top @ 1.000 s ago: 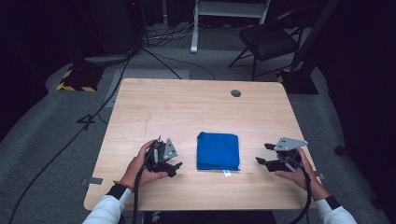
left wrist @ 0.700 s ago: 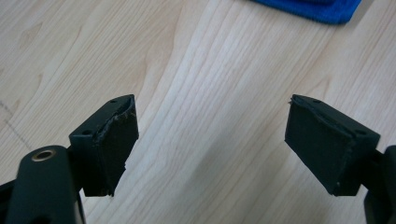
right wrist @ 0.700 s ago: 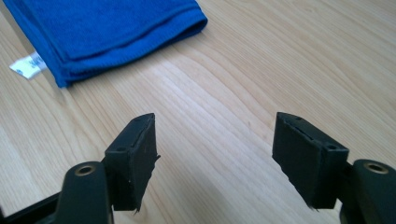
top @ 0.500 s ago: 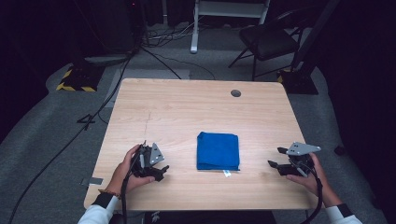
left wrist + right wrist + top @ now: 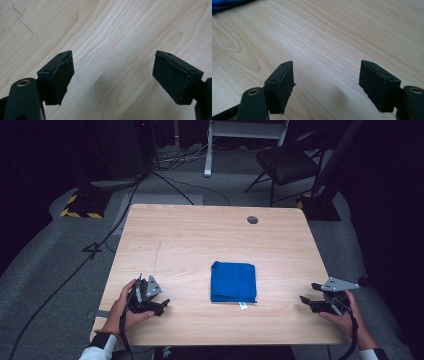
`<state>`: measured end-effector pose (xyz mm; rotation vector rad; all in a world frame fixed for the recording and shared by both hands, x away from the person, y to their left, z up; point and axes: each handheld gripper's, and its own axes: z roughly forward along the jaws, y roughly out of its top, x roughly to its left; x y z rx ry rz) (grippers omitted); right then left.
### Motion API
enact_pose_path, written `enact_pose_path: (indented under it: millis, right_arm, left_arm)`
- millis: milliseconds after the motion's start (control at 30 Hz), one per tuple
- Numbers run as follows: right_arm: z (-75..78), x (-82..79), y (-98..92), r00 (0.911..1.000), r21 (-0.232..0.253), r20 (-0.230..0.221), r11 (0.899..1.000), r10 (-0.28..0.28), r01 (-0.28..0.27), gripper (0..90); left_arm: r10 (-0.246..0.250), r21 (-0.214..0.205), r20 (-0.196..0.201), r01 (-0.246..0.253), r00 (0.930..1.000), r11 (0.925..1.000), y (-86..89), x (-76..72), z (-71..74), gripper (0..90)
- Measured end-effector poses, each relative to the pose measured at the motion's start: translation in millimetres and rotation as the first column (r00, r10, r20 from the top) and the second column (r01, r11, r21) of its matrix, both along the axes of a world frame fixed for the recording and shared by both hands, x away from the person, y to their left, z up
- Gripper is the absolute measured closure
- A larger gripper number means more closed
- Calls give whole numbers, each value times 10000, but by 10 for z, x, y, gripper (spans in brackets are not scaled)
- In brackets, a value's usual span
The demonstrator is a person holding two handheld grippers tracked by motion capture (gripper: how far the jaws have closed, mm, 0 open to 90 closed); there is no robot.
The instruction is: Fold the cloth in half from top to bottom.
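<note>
Both jaws are standing wide and empty: the left gripper and right gripper are flanking the folded blue cloth square between them. Approaching flat, either jaw may be shoving the fold rather than catching it.

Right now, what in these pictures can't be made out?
- Folded blue cloth: its small white tag is too small to read in the high view; the right gripper view's top edge cuts off all but a corner.
- Small round grey thing at the wooden table's far edge: too small to identify.
</note>
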<state>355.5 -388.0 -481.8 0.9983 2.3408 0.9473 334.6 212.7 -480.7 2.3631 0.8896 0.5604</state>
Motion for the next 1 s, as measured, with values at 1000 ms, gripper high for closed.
enact_pose_path:
  millis: [1000]
  right_arm:
    - [-215, -115, -336, 9904, 927, -589, 9872, -1251, 1302, 203]
  left_arm:
    - [536, -1930, -826, -687, 9951, 9788, 470, -42, -228, 168]
